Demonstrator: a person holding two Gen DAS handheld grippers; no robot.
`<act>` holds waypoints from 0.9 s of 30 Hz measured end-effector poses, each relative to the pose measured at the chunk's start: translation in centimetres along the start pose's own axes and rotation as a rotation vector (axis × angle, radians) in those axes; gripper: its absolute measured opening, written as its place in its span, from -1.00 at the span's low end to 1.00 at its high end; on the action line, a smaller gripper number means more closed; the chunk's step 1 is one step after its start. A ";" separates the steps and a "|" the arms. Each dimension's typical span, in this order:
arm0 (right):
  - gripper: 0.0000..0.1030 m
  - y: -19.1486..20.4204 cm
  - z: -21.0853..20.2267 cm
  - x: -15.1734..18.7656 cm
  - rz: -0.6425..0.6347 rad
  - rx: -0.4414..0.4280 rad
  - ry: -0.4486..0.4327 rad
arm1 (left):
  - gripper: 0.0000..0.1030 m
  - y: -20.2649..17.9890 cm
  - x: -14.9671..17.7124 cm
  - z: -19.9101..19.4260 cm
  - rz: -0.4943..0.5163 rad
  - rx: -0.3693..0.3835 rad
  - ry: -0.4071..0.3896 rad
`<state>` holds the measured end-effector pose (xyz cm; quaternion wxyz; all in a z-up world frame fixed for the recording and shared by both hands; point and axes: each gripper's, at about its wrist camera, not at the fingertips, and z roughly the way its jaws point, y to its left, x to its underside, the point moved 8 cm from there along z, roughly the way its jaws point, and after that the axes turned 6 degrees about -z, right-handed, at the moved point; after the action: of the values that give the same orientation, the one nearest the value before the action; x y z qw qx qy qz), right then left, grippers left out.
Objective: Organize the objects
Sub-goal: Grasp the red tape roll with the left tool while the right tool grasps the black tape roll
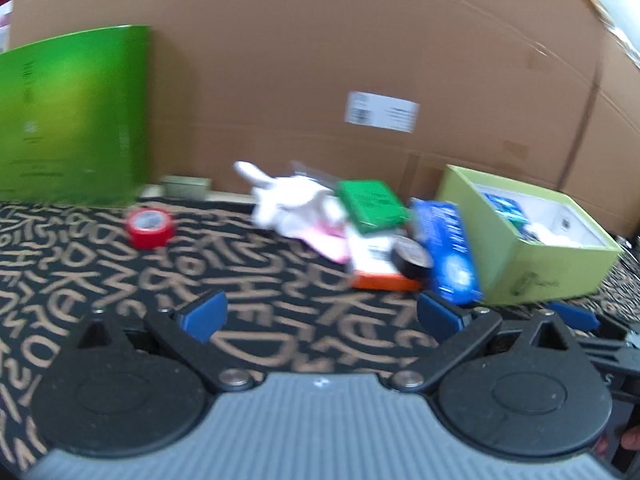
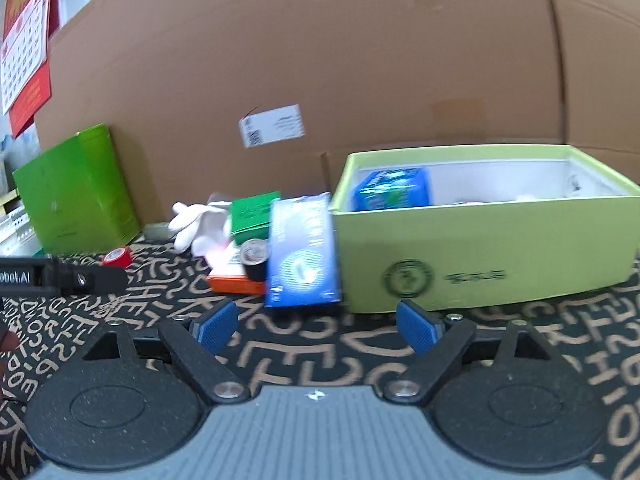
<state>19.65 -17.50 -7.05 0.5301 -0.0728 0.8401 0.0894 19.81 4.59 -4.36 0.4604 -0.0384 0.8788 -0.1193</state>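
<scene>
Both grippers empty and spread wide: left gripper (image 1: 318, 316) and right gripper (image 2: 316, 326) hovering above the patterned cloth (image 1: 100, 280) with nothing between the pads. Loose things heaped in the middle of the scene, just left of the light green box (image 2: 480, 248), already partly filled. Leaning against that box's left wall, one blue packet (image 2: 302, 252): probably light, glossy and a bit slippery, best pinched across its thin upright edges. Beside it one black tape roll (image 2: 254, 262), stiff and round, easiest gripped across the outside. Under that, one flat orange-edged box (image 2: 236, 282), rigid, to be taken by its long sides. Behind, one small green box (image 2: 250, 212), light card, likely to dent under hard squeezing. One white glove (image 2: 196, 220), soft and limp, fine to grab anywhere in a bunch. Well apart on the far left, one red tape roll (image 1: 150, 226). One tall green carton (image 1: 72, 116) against the cardboard wall (image 2: 320, 60)
</scene>
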 end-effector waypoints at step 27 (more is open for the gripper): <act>-0.12 6.9 9.5 -2.7 -0.284 0.064 0.049 | 0.74 13.0 -6.0 9.5 -0.043 -0.119 0.023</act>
<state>27.67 -8.55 -8.14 0.5189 -0.1762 0.8364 -0.0153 31.59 16.58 -7.94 0.4444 -0.0832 0.8886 -0.0768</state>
